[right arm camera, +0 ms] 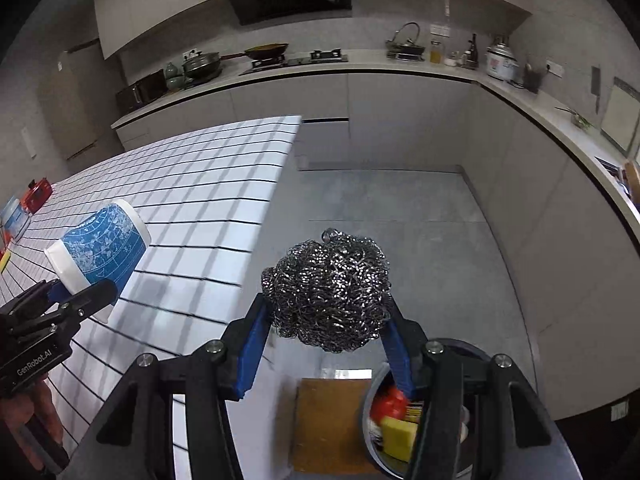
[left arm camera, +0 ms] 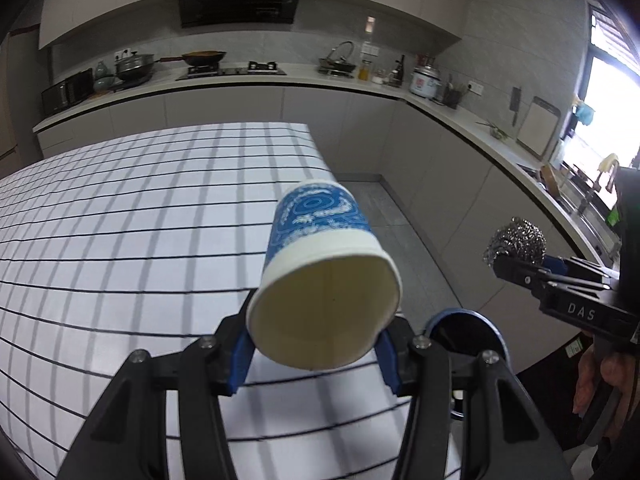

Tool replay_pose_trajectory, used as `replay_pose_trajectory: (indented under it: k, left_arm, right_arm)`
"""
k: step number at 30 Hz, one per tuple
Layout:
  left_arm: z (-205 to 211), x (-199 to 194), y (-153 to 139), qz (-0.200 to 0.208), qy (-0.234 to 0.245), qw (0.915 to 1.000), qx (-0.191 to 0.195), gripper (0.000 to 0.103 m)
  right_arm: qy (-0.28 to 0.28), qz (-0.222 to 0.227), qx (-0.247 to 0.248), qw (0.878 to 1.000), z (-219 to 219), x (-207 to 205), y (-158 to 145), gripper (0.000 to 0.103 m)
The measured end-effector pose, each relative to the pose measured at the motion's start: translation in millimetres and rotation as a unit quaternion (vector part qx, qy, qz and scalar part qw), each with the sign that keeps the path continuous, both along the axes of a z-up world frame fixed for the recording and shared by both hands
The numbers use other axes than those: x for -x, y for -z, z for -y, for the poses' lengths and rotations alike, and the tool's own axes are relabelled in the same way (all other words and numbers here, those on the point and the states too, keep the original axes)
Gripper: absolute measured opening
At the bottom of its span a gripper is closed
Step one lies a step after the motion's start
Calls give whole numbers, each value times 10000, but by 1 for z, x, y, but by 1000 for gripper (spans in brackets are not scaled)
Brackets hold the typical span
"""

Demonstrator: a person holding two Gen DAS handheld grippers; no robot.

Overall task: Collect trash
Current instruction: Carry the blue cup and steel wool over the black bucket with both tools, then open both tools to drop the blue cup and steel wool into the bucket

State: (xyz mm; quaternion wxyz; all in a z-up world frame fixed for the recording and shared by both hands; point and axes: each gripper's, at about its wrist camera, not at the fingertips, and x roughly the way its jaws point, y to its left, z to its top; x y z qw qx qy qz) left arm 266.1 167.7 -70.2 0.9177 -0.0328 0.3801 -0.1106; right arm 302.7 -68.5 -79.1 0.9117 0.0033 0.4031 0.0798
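My left gripper (left arm camera: 316, 352) is shut on a blue-and-white paper cup (left arm camera: 324, 276), held on its side above the checked table (left arm camera: 120, 240), its open mouth facing the camera. The cup also shows in the right wrist view (right arm camera: 100, 252). My right gripper (right arm camera: 326, 340) is shut on a steel wool scourer (right arm camera: 328, 288), held over the floor beside the table edge. The scourer (left arm camera: 516, 242) and the right gripper also show at the right of the left wrist view. A round trash bin (right arm camera: 376, 444) with red and yellow items inside sits below the right gripper.
A brown board (right arm camera: 328, 420) lies beside the bin. The bin rim (left arm camera: 464, 320) shows past the table edge. Small red and blue items (right arm camera: 24, 204) lie at the table's far left. Kitchen counters (right arm camera: 400, 66) with pots run along the back and right walls.
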Motion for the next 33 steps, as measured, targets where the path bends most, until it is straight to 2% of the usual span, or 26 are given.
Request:
replay_pose_trajectory:
  k: [8, 14, 19, 25, 33]
  left_arm:
    - [93, 15, 9, -78, 531, 9985, 134, 53]
    - [162, 17, 27, -221, 847, 9961, 101, 53]
    - [190, 19, 53, -400, 845, 9956, -23, 53]
    - [211, 22, 101, -731, 757, 9944, -127, 53]
    - [228, 17, 148, -993, 661, 9928, -111, 53]
  right_arm:
    - [375, -174, 195, 9990, 107, 39, 14, 56]
    - [380, -265, 208, 9987, 162, 56, 30, 56]
    - [214, -418, 177, 9987, 194, 59, 57, 56]
    - [-82, -735, 115, 9972, 215, 48, 110, 56]
    - [-981, -1019, 82, 9899, 222, 35, 174, 56]
